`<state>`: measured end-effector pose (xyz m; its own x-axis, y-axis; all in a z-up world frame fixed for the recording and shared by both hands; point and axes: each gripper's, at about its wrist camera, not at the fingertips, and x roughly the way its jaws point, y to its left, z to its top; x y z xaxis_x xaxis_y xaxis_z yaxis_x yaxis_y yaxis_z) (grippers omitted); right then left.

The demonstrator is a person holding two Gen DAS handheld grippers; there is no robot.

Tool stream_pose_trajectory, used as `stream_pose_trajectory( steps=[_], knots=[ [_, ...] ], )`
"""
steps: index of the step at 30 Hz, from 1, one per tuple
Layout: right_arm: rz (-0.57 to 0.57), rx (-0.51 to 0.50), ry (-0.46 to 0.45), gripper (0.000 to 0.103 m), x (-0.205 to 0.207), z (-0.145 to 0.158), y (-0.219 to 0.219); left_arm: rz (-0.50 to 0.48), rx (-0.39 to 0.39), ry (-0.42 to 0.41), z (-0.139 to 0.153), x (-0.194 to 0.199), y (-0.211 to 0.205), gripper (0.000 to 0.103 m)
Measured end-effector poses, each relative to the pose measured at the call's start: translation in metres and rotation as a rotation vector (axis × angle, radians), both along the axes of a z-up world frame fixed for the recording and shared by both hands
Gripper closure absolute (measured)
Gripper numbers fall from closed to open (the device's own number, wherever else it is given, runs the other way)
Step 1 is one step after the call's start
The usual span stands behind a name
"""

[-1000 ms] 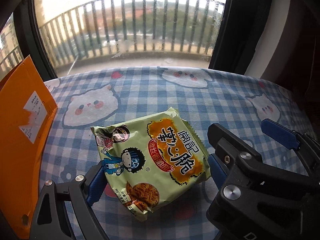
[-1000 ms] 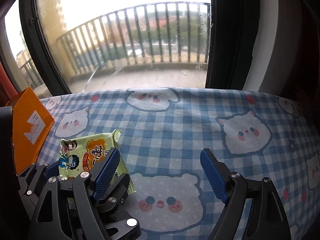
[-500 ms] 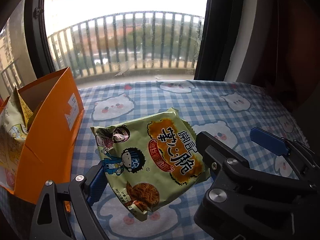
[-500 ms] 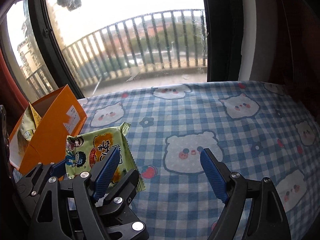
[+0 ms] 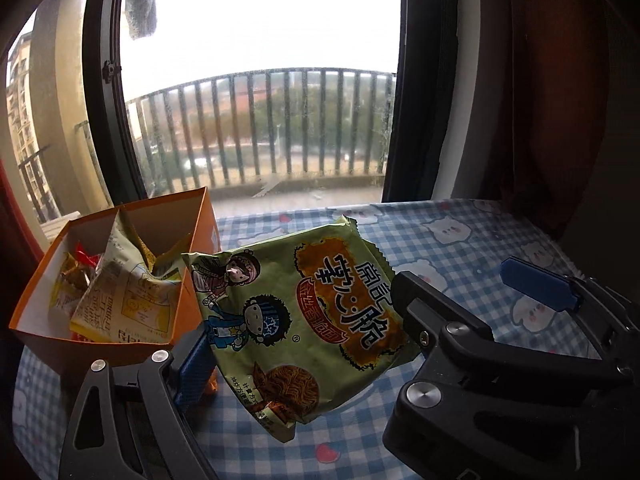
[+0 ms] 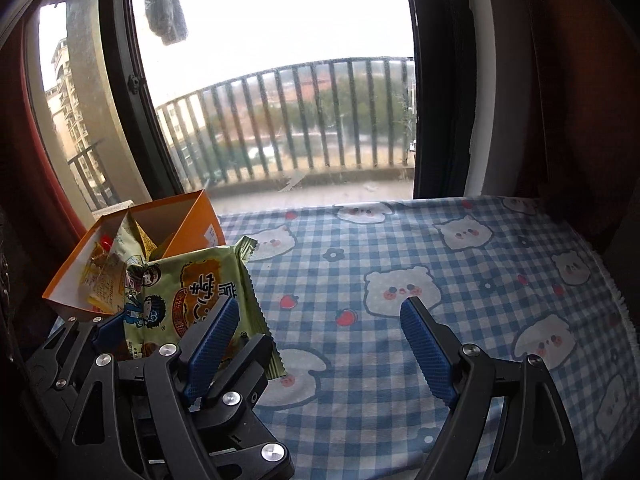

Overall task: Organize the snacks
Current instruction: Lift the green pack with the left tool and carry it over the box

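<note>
My left gripper (image 5: 296,344) is shut on a green instant noodle packet (image 5: 296,316) and holds it lifted above the table, just right of an open orange box (image 5: 80,344). The box holds several snack packets (image 5: 120,292). In the right wrist view the packet (image 6: 188,300) and the orange box (image 6: 188,220) sit at the left, with the left gripper (image 6: 180,320) below them. My right gripper (image 6: 320,352) is open and empty over the checked cloth.
A blue-and-white checked tablecloth with bear prints (image 6: 400,272) covers the table. A window with a balcony railing (image 6: 300,120) lies behind. A dark curtain (image 5: 560,100) hangs at the right. The cloth's fringed edge (image 6: 616,300) runs down the right side.
My left gripper has lifted the noodle packet well above the table and the orange box's open top has come into view. The right gripper has risen too, staying open.
</note>
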<state>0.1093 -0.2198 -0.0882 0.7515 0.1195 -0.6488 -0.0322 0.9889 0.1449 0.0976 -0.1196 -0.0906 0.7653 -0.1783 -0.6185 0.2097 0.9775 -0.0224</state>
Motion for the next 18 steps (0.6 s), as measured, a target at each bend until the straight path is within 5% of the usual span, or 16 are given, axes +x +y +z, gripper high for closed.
stream_pose_trajectory(
  steps=[18],
  knots=[
    [0.070, -0.015, -0.129, 0.016, -0.025, 0.060, 0.075, 0.078, -0.013, -0.136, 0.050, -0.032, 0.080, 0.011]
  ],
)
